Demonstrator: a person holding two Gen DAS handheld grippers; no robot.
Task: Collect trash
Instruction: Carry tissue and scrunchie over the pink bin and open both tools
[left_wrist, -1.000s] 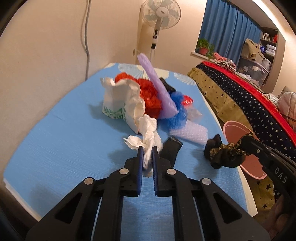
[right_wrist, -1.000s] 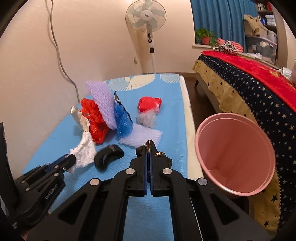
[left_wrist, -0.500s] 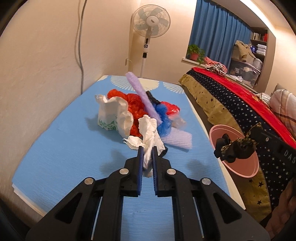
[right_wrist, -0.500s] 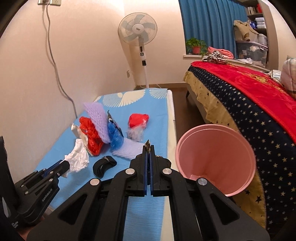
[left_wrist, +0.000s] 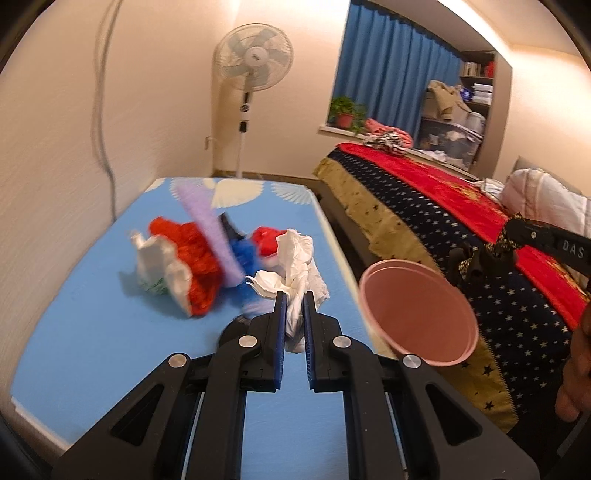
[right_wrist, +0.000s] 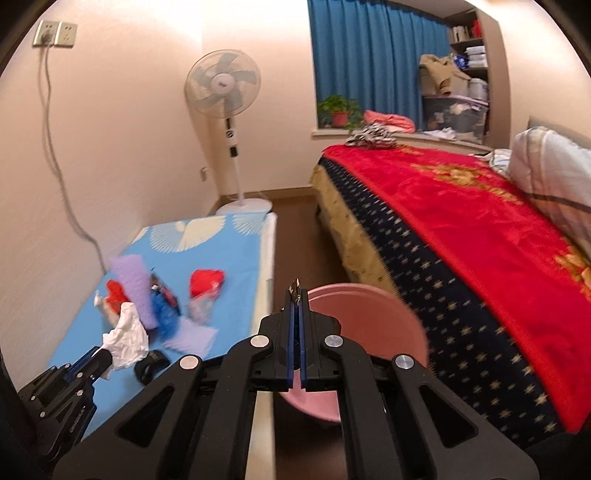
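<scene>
**A:** Left wrist view: what are you holding?

**B:** Your left gripper (left_wrist: 293, 295) has its jaws clamped on a crumpled white tissue (left_wrist: 295, 266), lifted above the blue mat (left_wrist: 92, 332). It looks light, soft and easily torn, so pinch the bunched middle. The pink bin (left_wrist: 417, 314) sits just right, smooth and open.

**A:** Right wrist view?

**B:** Your right gripper (right_wrist: 295, 295) has its jaws together on a thin black-and-gold scrap (right_wrist: 295, 286), limp and light, above the bin's rim.
</scene>
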